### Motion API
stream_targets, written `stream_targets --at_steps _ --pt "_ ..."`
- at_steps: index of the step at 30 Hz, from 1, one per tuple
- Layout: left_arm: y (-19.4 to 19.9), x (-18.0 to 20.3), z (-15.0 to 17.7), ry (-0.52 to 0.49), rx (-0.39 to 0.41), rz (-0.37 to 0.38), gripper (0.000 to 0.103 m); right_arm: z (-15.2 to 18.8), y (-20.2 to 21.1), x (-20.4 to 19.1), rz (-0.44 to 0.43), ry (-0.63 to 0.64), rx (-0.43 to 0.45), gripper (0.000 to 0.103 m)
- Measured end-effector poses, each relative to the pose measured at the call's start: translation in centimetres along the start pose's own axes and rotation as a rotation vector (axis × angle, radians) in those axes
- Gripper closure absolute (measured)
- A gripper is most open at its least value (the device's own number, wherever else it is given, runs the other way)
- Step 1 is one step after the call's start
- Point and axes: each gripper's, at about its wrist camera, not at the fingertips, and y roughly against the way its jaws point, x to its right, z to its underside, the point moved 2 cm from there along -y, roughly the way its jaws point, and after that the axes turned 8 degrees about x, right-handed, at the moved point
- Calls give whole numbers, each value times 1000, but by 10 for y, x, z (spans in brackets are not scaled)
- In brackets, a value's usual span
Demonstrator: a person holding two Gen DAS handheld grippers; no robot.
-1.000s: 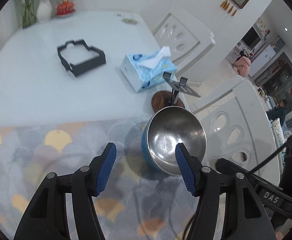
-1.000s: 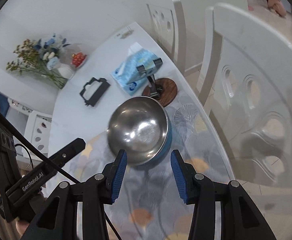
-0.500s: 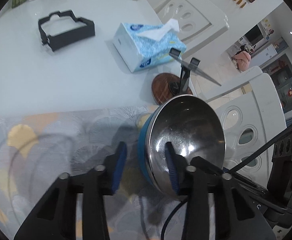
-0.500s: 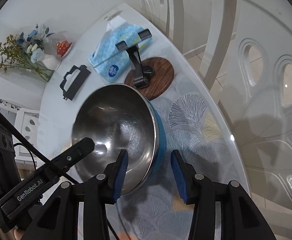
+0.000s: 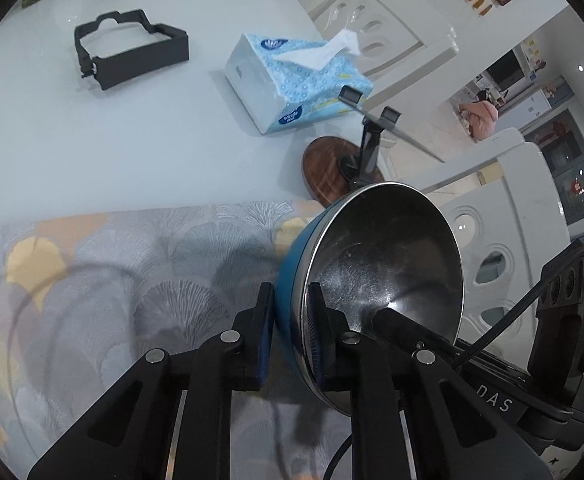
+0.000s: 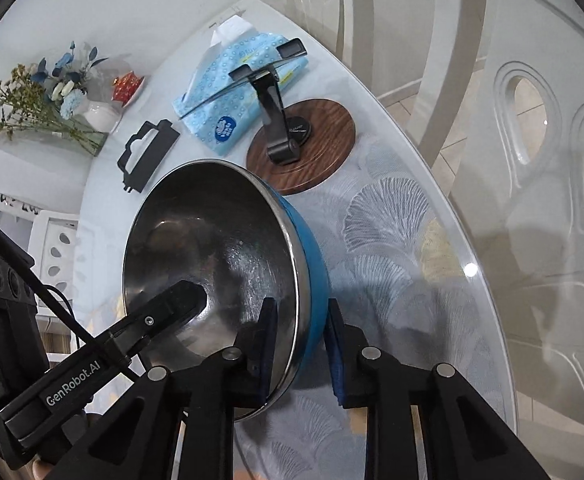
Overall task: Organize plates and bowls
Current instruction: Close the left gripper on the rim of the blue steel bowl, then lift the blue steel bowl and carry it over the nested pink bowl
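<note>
Closing on opposite rim sections, both of my grippers now straddle the blue-sided steel bowl, where one second ago both sets of jaws stood spread and short of it. My left gripper pinches the bowl's left rim, one pad on the blue outer wall and one on the steel inside. My right gripper has one pad inside the right rim and one outside; contact looks made, though the outer pad may stand slightly off. Judgement: the two-handed grasp is set and the bowl is ready to lift. The bowl sits tilted over the fan-patterned placemat at the near edge of the white table. Behind it, left to right: black frame, tissue box, phone stand on a wooden disc, white chairs. The flower vase stands at the far end.
</note>
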Motion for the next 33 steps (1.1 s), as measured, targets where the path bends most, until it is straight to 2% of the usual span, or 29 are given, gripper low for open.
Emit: stream_targets --at_steps 6,12,23,28,33 --pt "39 7 7 8 45 3 90 10 32 -23 -12 19 19 80" --pt "97 12 23 23 109 4 90 27 77 -54 -45 51 54 80" --pt "200 17 66 37 236 -17 90 80 152 -108 -100 143 107 79" --pt "233 10 92 51 271 -22 90 111 179 -128 -138 191 152 78" --pt "257 1 120 77 287 -23 90 146 196 -140 -144 203 144 78"
